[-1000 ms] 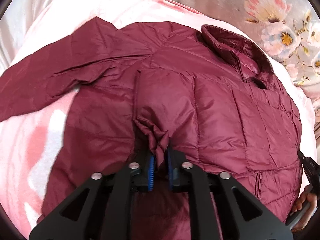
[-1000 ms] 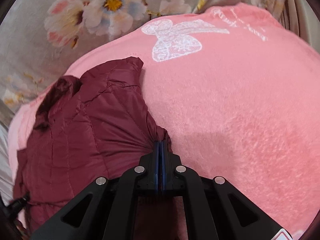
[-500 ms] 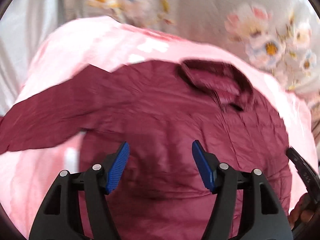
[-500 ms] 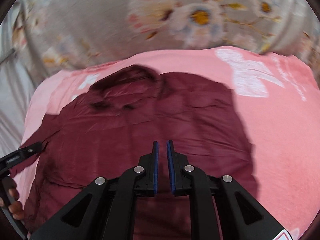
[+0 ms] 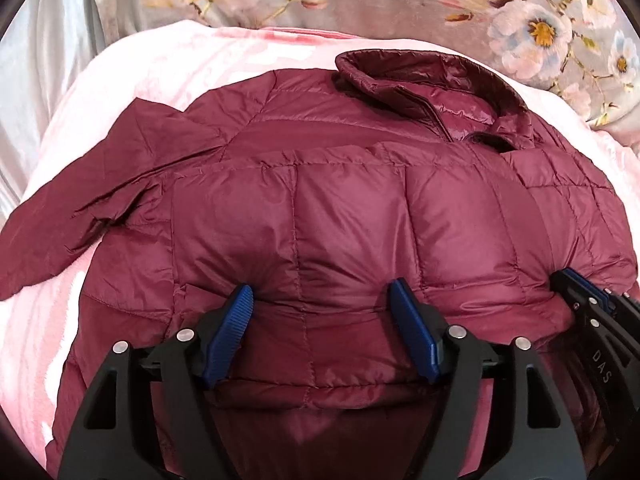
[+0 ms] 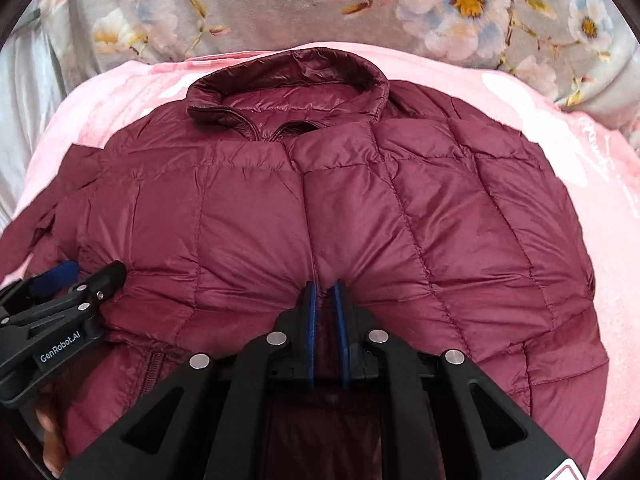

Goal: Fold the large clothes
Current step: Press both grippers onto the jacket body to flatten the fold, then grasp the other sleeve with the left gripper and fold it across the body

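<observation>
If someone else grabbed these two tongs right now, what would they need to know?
Left tongs: jaws wide and opening, pads pushed against the puffy front of the maroon jacket, gripping nothing.
Right tongs: jaws nearly shut with a narrow gap, tips pressed into the jacket's middle; whether they pinch fabric cannot be told.
The jacket lies front up on the pink blanket, collar at the far end.
Done: the right sleeve appears folded across the chest.
Left: the other sleeve lies spread out on the blanket; fold it in, then probably fold the body over.
</observation>
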### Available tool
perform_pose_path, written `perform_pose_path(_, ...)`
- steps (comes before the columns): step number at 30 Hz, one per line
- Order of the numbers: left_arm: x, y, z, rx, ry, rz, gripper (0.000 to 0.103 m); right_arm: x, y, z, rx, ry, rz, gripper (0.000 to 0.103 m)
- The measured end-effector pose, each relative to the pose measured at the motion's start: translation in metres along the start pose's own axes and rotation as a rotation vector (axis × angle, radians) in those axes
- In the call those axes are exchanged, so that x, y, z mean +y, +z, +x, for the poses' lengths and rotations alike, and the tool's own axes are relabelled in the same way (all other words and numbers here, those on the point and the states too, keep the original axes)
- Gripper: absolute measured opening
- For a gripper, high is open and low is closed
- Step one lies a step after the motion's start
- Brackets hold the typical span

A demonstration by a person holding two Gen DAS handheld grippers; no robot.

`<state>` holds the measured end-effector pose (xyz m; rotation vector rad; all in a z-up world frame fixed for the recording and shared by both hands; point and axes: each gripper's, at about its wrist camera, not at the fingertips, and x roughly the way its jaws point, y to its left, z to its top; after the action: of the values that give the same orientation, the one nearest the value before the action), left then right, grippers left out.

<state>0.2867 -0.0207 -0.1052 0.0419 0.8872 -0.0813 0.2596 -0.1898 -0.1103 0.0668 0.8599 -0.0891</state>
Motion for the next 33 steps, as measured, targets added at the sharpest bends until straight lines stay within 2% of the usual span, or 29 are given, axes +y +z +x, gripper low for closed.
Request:
perform_pose_path(4,0.000,0.000,0.000,-0.008,0.007,-0.002,0.072,0.003,-0.001,-0.001,-0.006,-0.028,-0.021,0.012)
perform_pose_path(9,0.000,0.000,0.001,-0.007,0.027,-0.005,0.080,0.001,-0.002,-0.001,-0.008,-0.022,-0.012,0.012)
perform_pose_path(17,-0.001,0.000,0.001,-0.004,0.036,-0.009,0.085,0.000,-0.001,-0.001,-0.006,-0.015,-0.005,0.012)
perform_pose_path(19,0.002,0.001,0.001,-0.001,0.021,-0.024,0.089,-0.002,-0.001,-0.001,-0.006,-0.005,0.006,0.012)
perform_pose_path(22,0.016,0.001,-0.005,-0.001,-0.052,-0.076,0.089,-0.004,0.000,0.000,-0.003,0.011,0.023,0.012)
perform_pose_path(23,0.024,0.001,-0.010,0.006,-0.086,-0.094,0.089,-0.005,0.001,-0.001,-0.001,0.012,0.025,0.012)
perform_pose_path(25,0.041,-0.001,-0.023,0.011,-0.098,-0.130,0.089,-0.004,0.001,-0.003,-0.001,-0.007,0.018,0.014)
perform_pose_path(26,0.059,-0.003,-0.035,0.005,-0.090,-0.159,0.089,0.003,0.000,-0.015,-0.005,-0.102,-0.006,0.023)
perform_pose_path(27,0.072,-0.006,-0.043,-0.006,-0.094,-0.179,0.089,0.003,0.000,-0.015,-0.005,-0.102,-0.006,0.031)
perform_pose_path(28,0.091,-0.008,-0.053,-0.022,-0.097,-0.206,0.089,0.007,-0.003,-0.024,-0.020,-0.113,-0.005,0.034)
perform_pose_path(29,0.118,-0.012,-0.064,-0.036,-0.078,-0.246,0.090,0.016,-0.009,-0.045,-0.051,-0.049,0.018,0.042)
perform_pose_path(30,0.141,-0.015,-0.070,-0.042,-0.050,-0.282,0.091,0.021,-0.011,-0.052,-0.059,-0.023,0.025,0.048)
perform_pose_path(33,0.214,-0.025,-0.076,-0.034,0.039,-0.406,0.092,0.040,-0.022,-0.069,-0.071,0.026,0.007,0.054)
